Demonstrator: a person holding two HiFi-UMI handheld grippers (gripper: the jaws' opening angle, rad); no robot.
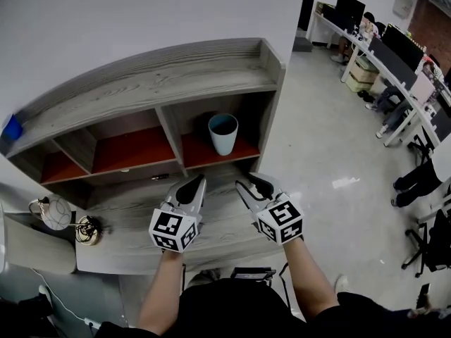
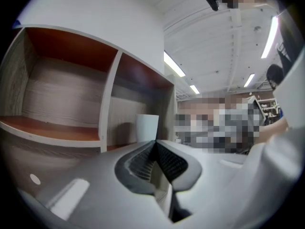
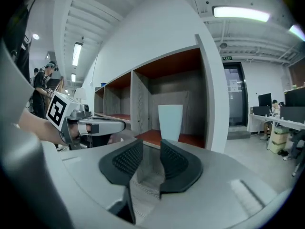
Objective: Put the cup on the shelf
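A pale blue cup (image 1: 223, 132) stands upright in the right-hand compartment of the grey wooden shelf unit (image 1: 141, 83), on its red-brown floor. Both grippers hover side by side over the grey ledge in front of that compartment, apart from the cup. My left gripper (image 1: 197, 182) has its jaws closed together at the tips with nothing in them; the cup (image 2: 147, 127) shows just beyond its tips (image 2: 155, 142). My right gripper (image 1: 252, 182) holds a narrow gap between its pads (image 3: 151, 144), empty, with the cup (image 3: 170, 122) straight ahead. The left gripper (image 3: 90, 123) appears at the left of the right gripper view.
A round ball-like object (image 1: 55, 212) and a coil of cable (image 1: 89, 229) lie on the ledge at the far left. A blue item (image 1: 12, 127) sits on the shelf's top left end. Desks with monitors (image 1: 394, 48) and seated people fill the room at the right.
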